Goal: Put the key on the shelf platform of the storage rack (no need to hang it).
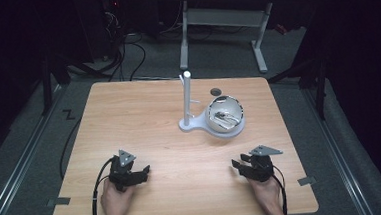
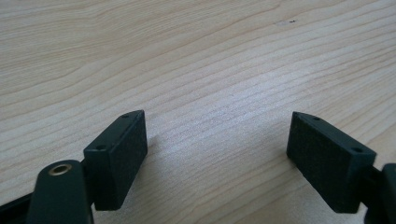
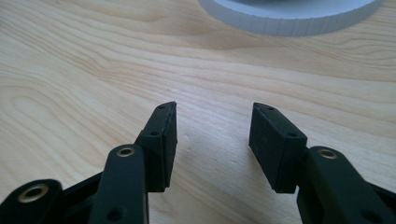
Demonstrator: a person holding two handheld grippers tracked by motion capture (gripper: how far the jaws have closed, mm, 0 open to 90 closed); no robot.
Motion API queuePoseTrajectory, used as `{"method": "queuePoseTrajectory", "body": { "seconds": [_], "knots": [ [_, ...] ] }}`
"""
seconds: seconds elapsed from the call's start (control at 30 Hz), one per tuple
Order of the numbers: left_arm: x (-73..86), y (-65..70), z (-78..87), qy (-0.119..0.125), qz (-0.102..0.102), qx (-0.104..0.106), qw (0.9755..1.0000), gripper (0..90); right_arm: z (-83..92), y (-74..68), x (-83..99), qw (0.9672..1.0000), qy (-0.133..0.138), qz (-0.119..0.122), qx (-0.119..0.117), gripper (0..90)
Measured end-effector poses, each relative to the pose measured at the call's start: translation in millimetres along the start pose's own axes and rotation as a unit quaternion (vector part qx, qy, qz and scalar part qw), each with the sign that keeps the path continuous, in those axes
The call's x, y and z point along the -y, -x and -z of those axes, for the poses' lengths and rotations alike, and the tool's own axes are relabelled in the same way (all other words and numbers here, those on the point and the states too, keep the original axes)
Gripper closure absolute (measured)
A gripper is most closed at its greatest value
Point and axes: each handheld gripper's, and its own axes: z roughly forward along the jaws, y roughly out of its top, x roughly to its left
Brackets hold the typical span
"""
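Note:
A white stand [image 1: 186, 101] with an upright post rises from a flat white base [image 1: 232, 130] right of the table's middle. On that base sits a shiny round bowl [image 1: 224, 113] with something pale inside it. My left gripper [image 1: 141, 169] rests low at the front left of the table, held by a hand; its jaws stand wide apart over bare wood [image 2: 215, 135] with nothing between them. My right gripper [image 1: 237, 165] sits at the front right, open and empty [image 3: 212, 140], pointing toward the white base's rim [image 3: 289, 18].
The wooden table [image 1: 129, 121] has metal brackets at its front corners [image 1: 307, 181]. A small dark disc [image 1: 216, 91] lies behind the bowl. Beyond the table stand a grey desk frame [image 1: 223, 20] and cables on the floor.

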Motion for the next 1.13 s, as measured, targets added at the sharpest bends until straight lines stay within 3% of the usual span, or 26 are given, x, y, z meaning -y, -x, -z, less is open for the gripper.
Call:
{"method": "queuePoseTrajectory", "body": {
  "seconds": [0.23,0.6,1.13],
  "knots": [
    [0.0,0.0,0.0,0.000,0.000,0.000,1.0000,20.6,-3.9,-3.8,0.8,0.9998,-0.003,0.011,0.016,52.1],
    [0.1,0.0,0.0,0.000,0.000,0.000,1.0000,20.6,-6.6,-13.1,1.6,0.9979,-0.013,0.053,0.036,46.0],
    [0.1,-0.1,0.1,0.000,0.000,0.000,1.0000,20.7,-5.7,-15.2,2.5,0.9980,-0.014,0.052,0.032,46.1]
  ]
}}
